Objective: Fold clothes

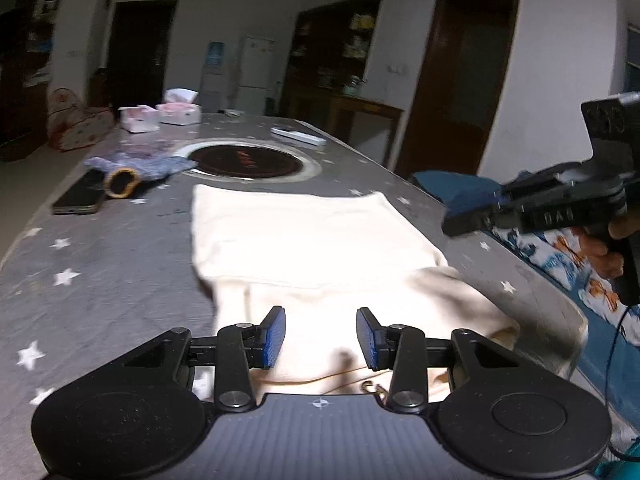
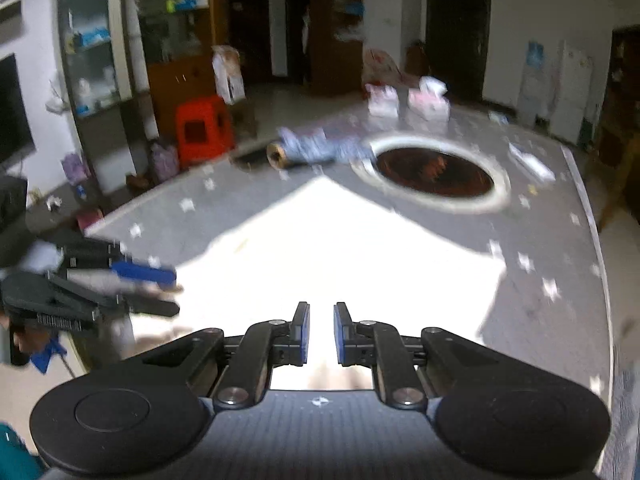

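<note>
Lying flat on the star-patterned table (image 1: pixel 100 248), a cream garment (image 1: pixel 304 248) is sitting folded near the front edge. The left gripper (image 1: pixel 320 338) is hovering over its near end, jaws wide and empty. The right gripper (image 2: pixel 321 334) is hanging above the cloth, jaws narrow, gripping nothing.
</note>
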